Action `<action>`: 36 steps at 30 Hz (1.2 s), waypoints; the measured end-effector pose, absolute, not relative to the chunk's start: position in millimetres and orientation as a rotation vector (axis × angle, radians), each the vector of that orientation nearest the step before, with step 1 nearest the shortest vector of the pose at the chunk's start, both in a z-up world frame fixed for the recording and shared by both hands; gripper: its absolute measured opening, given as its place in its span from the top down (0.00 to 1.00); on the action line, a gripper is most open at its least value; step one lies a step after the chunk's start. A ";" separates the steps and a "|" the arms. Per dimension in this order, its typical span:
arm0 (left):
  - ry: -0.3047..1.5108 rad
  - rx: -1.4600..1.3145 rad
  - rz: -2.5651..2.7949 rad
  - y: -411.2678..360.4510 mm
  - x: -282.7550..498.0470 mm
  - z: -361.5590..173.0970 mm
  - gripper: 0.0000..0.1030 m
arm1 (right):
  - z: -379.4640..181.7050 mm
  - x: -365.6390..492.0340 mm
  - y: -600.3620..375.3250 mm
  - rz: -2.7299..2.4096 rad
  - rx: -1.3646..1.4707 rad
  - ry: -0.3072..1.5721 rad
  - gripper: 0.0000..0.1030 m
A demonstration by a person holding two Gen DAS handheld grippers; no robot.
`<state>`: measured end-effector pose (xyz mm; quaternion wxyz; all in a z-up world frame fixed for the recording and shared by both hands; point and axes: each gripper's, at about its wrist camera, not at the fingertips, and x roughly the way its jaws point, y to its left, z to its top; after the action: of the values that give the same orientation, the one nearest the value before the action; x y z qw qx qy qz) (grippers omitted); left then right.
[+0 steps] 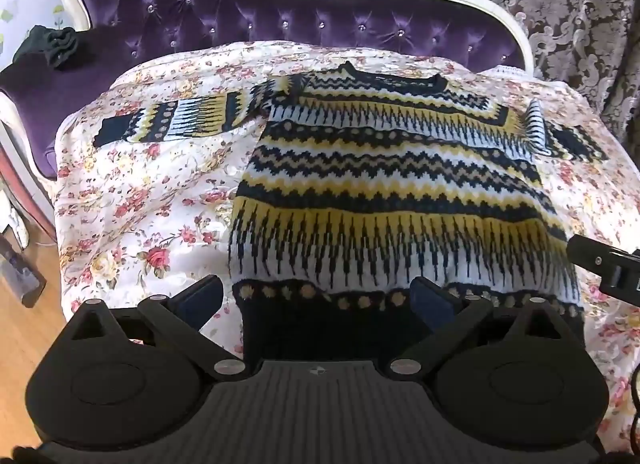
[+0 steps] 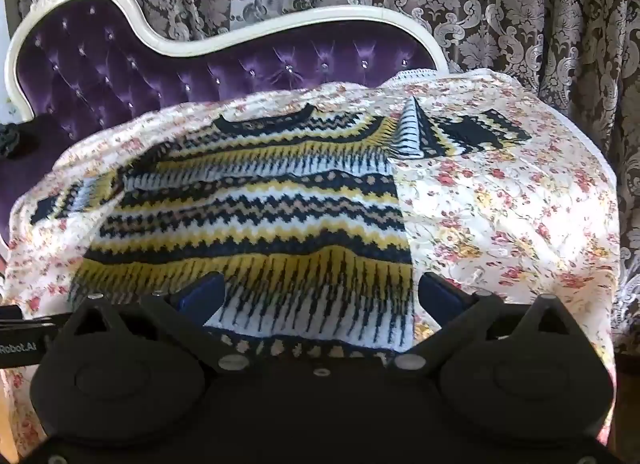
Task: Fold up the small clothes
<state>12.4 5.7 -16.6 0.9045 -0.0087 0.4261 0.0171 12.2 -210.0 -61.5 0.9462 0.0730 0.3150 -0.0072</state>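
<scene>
A small knitted sweater (image 1: 384,184) with yellow, white and dark blue zigzag bands lies flat, face up, on a floral cover (image 1: 140,204). Its left sleeve (image 1: 172,120) is stretched out sideways; its right sleeve (image 1: 560,136) is crumpled near the shoulder. My left gripper (image 1: 320,296) is open over the hem's left corner. My right gripper (image 2: 320,296) is open over the hem's right corner of the sweater (image 2: 260,208); its tip shows in the left wrist view (image 1: 600,260). Neither holds cloth.
The floral cover (image 2: 500,216) is draped over a purple tufted sofa (image 1: 240,12) with a white frame. A dark cloth (image 1: 52,44) lies on the sofa's left arm. Patterned curtains (image 2: 520,4) hang behind. Wooden floor (image 1: 24,320) shows at the left.
</scene>
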 end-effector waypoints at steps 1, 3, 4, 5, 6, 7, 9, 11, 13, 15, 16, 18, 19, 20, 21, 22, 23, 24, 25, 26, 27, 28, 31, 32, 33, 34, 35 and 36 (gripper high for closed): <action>0.879 -0.021 0.039 6.6 7.9 -15.4 0.02 | -61.6 11.0 -209.7 -0.016 0.143 0.644 0.00; 0.886 -0.027 0.037 7.4 8.1 -15.8 0.02 | -60.5 16.3 -208.9 -0.018 0.139 0.658 0.00; 0.889 -0.028 0.037 7.6 7.9 -16.1 0.02 | -60.9 15.9 -208.7 -0.017 0.140 0.659 0.00; 0.891 -0.029 0.037 7.5 8.0 -16.1 0.02 | -61.2 15.3 -208.6 -0.014 0.143 0.660 0.00; 0.892 -0.028 0.039 7.2 8.2 -16.3 0.02 | -61.6 14.7 -208.5 -0.011 0.146 0.661 0.00; 0.893 -0.026 0.041 7.1 8.4 -16.5 0.02 | -62.0 14.0 -208.4 -0.007 0.149 0.661 0.00; 0.895 -0.022 0.044 7.1 8.6 -16.9 0.02 | -62.9 13.0 -207.6 -0.005 0.148 0.665 0.00; 0.898 -0.019 0.045 6.7 8.9 -17.6 0.02 | -64.2 11.7 -206.5 -0.003 0.143 0.670 0.00; 0.900 -0.014 0.049 6.7 9.1 -18.4 0.02 | -65.7 7.6 -206.0 -0.004 0.139 0.672 0.00; 0.903 -0.008 0.053 6.6 9.8 -19.4 0.02 | -66.1 14.3 -205.3 -0.002 0.141 0.681 0.00; 0.904 -0.008 0.053 7.5 10.1 -20.3 0.02 | -66.7 13.7 -205.3 -0.001 0.143 0.682 0.00; 0.910 -0.008 0.054 7.8 10.6 -22.0 0.02 | -67.8 12.0 -205.5 0.001 0.145 0.683 0.00; 0.913 -0.009 0.054 7.8 10.6 -22.6 0.02 | -67.1 13.6 -205.4 0.001 0.145 0.686 0.00; 0.916 -0.010 0.054 8.1 10.9 -23.3 0.02 | -67.4 13.6 -205.2 0.000 0.144 0.688 0.00; 0.918 -0.010 0.056 8.4 11.3 -24.0 0.02 | -67.8 13.2 -205.1 0.001 0.143 0.688 0.00; 0.919 -0.009 0.057 8.2 11.2 -25.0 0.02 | -68.2 12.6 -205.2 0.000 0.143 0.688 0.00; 0.921 -0.009 0.057 8.5 11.3 -25.7 0.02 | -68.4 12.2 -205.2 -0.001 0.143 0.687 0.00; 0.923 -0.010 0.058 8.7 11.5 -26.2 0.02 | -68.5 11.8 -205.1 -0.001 0.142 0.686 0.00; 0.925 -0.010 0.058 8.5 11.6 -27.0 0.02 | -67.6 13.6 -204.8 -0.001 0.142 0.687 0.00; 0.927 -0.011 0.058 8.7 11.8 -27.5 0.02 | -67.7 13.3 -205.2 -0.001 0.142 0.687 0.00; 0.931 -0.012 0.057 8.7 12.1 -28.0 0.02 | -68.1 13.3 -205.2 -0.001 0.141 0.687 0.00; 0.932 -0.012 0.058 8.6 11.8 -28.4 0.02 | -68.6 13.3 -205.1 -0.001 0.139 0.688 0.00; 0.936 -0.009 0.061 8.1 12.1 -29.5 0.02 | -70.2 13.4 -204.3 -0.007 0.129 0.692 0.00; 0.937 -0.010 0.061 8.3 12.3 -29.7 0.02 | -70.7 13.4 -203.7 -0.010 0.123 0.693 0.00; 0.940 -0.011 0.061 8.5 12.6 -30.0 0.02 | -71.3 12.7 -203.2 -0.013 0.115 0.694 0.00; 0.941 -0.011 0.060 8.7 13.1 -30.2 0.02 | -69.4 15.3 -202.9 -0.017 0.110 0.695 0.00; 0.942 -0.010 0.060 8.7 13.3 -30.5 0.02 | -69.1 16.9 -201.0 -0.023 0.097 0.697 0.00; 0.943 -0.010 0.061 8.9 13.5 -30.7 0.02 | -69.3 17.0 -200.1 -0.028 0.085 0.697 0.00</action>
<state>13.5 8.9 -30.7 0.8904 -0.0047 0.4542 0.0295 17.0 -200.1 -69.3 0.9390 0.0416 0.3412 -0.0136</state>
